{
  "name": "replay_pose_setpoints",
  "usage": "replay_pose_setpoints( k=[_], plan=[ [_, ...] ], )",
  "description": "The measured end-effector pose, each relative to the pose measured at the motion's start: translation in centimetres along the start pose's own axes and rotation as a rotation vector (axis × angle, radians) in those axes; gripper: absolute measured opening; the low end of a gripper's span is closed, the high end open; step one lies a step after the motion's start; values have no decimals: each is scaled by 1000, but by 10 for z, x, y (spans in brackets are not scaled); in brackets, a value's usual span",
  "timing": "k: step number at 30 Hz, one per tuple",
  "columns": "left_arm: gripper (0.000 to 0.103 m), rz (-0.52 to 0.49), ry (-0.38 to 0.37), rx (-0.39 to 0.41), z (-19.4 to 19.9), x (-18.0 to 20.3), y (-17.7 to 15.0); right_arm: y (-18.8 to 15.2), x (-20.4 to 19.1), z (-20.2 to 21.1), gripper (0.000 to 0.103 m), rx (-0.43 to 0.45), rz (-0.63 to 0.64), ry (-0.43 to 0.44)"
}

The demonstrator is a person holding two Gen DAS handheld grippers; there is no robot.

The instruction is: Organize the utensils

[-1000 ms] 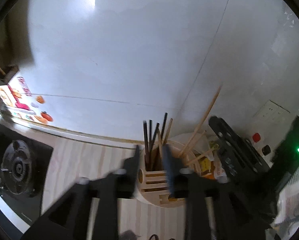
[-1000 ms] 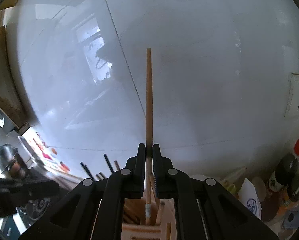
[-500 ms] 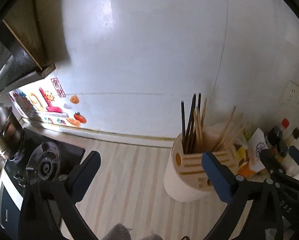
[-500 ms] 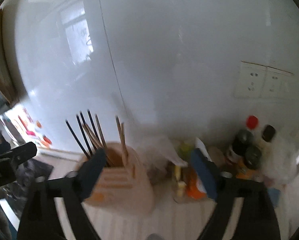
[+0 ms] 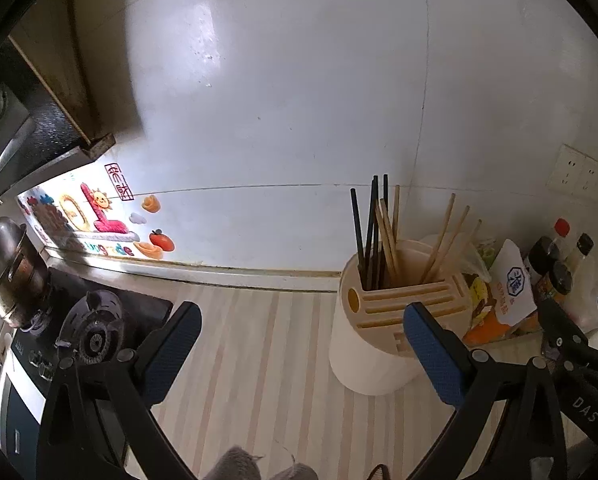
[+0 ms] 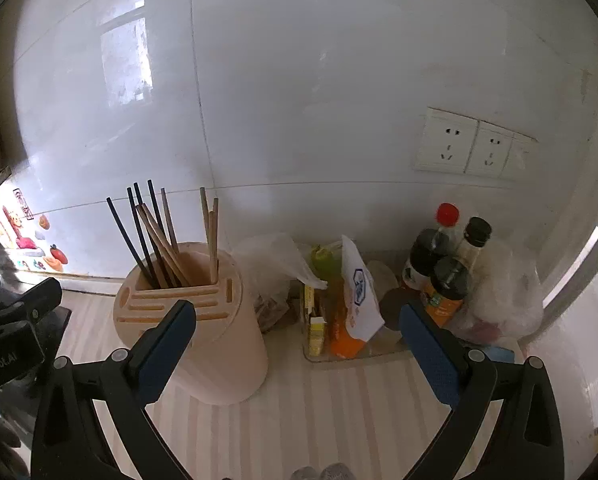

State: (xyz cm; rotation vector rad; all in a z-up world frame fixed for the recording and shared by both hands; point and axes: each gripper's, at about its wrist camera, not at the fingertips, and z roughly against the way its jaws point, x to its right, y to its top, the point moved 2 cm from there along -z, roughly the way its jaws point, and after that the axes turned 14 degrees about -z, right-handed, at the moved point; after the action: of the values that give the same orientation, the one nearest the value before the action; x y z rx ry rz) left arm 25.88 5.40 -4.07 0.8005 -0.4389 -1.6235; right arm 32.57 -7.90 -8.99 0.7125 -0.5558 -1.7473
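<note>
Both tongs stand released, with nothing between their blue pads. The left gripper point(image 5: 301, 346) hangs over the striped counter point(image 5: 259, 360) with the holder just beside its right finger. The right gripper point(image 6: 297, 344) is spread wide too, and its jaws are opening the last bit; its left finger sits in front of the holder, its right finger in front of the bottles.

The chopsticks point(image 6: 167, 236) all stand upright or leaning in the open well of the cream holder point(image 6: 219, 344), which sits on the counter near the wall. No loose utensil shows on the visible counter, so the sorting looks done or nearly so. Whether more utensils wait out of view cannot be told, and the slots on the holder's front are empty.

Counted in the right wrist view: four black chopsticks point(image 6: 139, 232) and about five wooden ones point(image 6: 211, 236), though they overlap and the tally may be off by one. One holder. Three dark-capped or red-capped bottles point(image 6: 443, 264) stand to the right, beside a clear tray point(image 6: 339, 360) of packets. Two double sockets point(image 6: 475, 148) are on the wall. One stove burner point(image 5: 95, 328) and one metal pot point(image 5: 11, 264) lie to the left.
</note>
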Motion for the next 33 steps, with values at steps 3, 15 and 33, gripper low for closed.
replay_pose_setpoints(
  k=[3,15,33],
  plan=[
    [103,0,5,20,16,3,-1,-1,9,15,103,17,-12,-7],
    [103,34,6,119,130,3,-33,-8,37,124,103,81,-4,23],
    [103,57,21,184,251,-8,-95,-53,50,299,103,215,17,57]
  ],
)
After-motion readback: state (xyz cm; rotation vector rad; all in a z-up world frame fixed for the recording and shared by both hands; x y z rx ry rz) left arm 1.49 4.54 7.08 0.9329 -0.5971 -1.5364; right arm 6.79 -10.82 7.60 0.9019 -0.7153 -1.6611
